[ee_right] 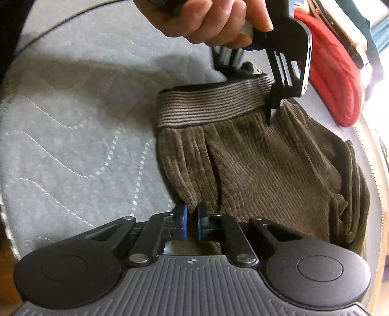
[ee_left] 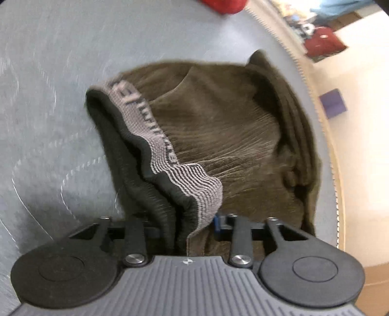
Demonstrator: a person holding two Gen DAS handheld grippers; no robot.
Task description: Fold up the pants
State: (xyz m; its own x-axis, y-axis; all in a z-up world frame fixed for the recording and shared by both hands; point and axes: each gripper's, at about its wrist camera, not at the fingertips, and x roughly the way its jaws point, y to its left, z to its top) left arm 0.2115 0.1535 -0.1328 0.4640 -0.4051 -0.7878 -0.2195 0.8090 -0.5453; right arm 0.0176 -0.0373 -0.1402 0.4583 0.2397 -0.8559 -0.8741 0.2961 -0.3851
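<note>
We see a grey quilted mattress (ee_right: 73,136) filling most of both views, with brown corduroy pants (ee_right: 262,170) bunched on its right side, close to the edge. A red padded item (ee_right: 335,80) lies far right of the pants. The striped waistband (ee_right: 214,104) runs along the far end in the right wrist view, lifted off the mattress. Our left hand (ee_right: 216,19) grips the left gripper (ee_right: 272,114) from above, knuckles curled, tool angled down; its fingers are clamped on the waistband's right end. In the left wrist view the waistband (ee_left: 170,165) drapes between those fingers. Our right gripper (ee_right: 190,221) sits low at the near edge of the pants, blue pads (ee_right: 184,220) nearly together, pinching a corduroy fold. A purple block (ee_left: 333,103) sits on the floor beyond the mattress.
</note>
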